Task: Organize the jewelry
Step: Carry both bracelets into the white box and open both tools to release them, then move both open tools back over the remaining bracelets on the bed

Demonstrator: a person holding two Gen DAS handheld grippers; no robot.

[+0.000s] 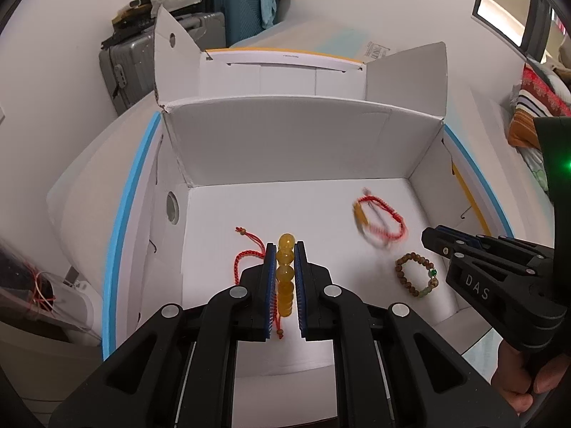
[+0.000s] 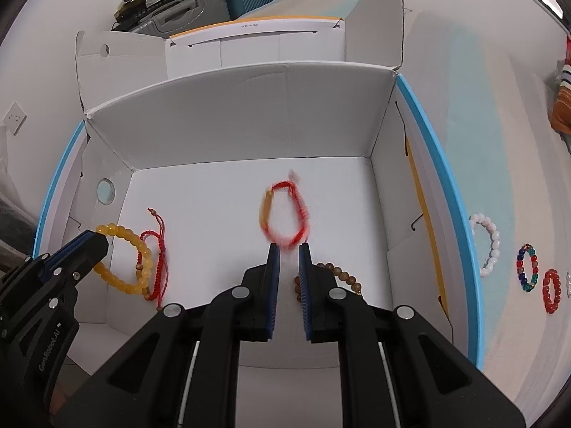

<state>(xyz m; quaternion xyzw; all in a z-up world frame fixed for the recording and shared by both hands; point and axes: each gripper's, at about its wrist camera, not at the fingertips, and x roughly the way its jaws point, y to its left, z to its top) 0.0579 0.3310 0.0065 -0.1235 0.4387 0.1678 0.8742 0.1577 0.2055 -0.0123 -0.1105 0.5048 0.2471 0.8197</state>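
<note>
Left wrist view. The left gripper point(image 1: 284, 271) has its blue-padded jaws nearly closed on the yellow translucent bead bracelet with red braided cord point(image 1: 285, 278), which is pinched edge-on between them above the floor of the open white cardboard box point(image 1: 303, 135). Farther right in the box, a red cord bracelet with a yellow tube bead point(image 1: 380, 219) appears motion-blurred, and a brown wooden bead bracelet with a green bead point(image 1: 417, 278) lies flat near the right wall. The right gripper point(image 1: 433, 237) enters from the right, near both.

Right wrist view. The right gripper point(image 2: 289, 253) has its jaws parted by a narrow gap with nothing between them; the blurred red cord bracelet point(image 2: 285, 214) sits just past the fingertips. The brown wooden bead bracelet point(image 2: 339, 274) is partly hidden under the right jaw. Outside the box, a white bead bracelet point(image 2: 487, 249), a multicoloured bead bracelet point(image 2: 527, 267) and a red bead bracelet point(image 2: 550, 290) rest on the white tabletop with blue edging point(image 2: 499, 142).

Risks, as judged. The loose red cord tails may snag a pad when the yellow bracelet is released, dragging it along. The smooth round beads could also roll out of so narrow a pinch.
</note>
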